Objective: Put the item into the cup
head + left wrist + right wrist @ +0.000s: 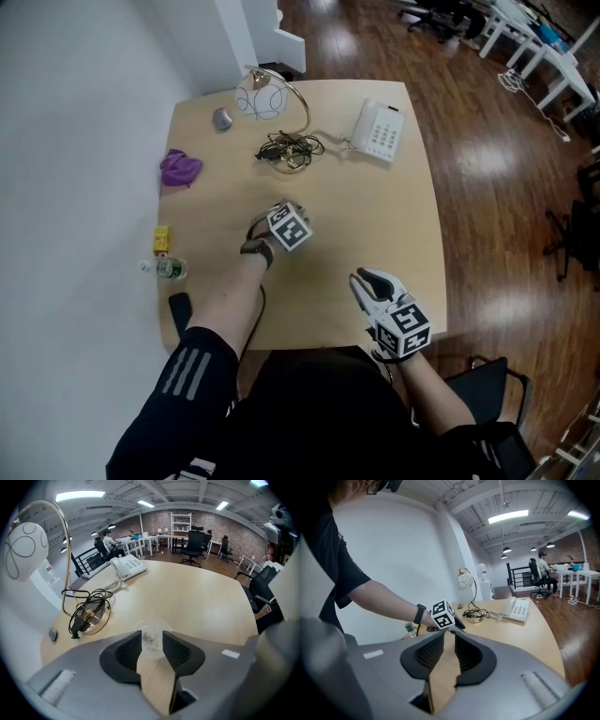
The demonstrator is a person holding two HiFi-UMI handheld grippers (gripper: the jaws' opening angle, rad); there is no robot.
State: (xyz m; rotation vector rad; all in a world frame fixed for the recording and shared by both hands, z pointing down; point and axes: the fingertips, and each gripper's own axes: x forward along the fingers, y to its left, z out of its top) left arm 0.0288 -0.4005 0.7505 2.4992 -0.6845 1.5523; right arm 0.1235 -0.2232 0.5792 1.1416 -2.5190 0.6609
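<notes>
A clear plastic cup (152,628) stands on the wooden table (375,216), right between the tips of my left gripper (152,638). Its jaws stand apart on either side of the cup and do not press on it. A small dark speck shows inside the cup; I cannot tell what it is. In the head view the left gripper (279,216) sits mid-table under its marker cube, and the cup is hidden there. My right gripper (372,281) rests near the front edge, and its jaws (449,637) are slightly apart with only table between them.
At the back of the table are a curved lamp (258,98), a white telephone (378,131) and a tangle of cables (289,150). Along the left edge lie a purple cloth (179,168), a yellow block (161,237) and a small bottle (169,269).
</notes>
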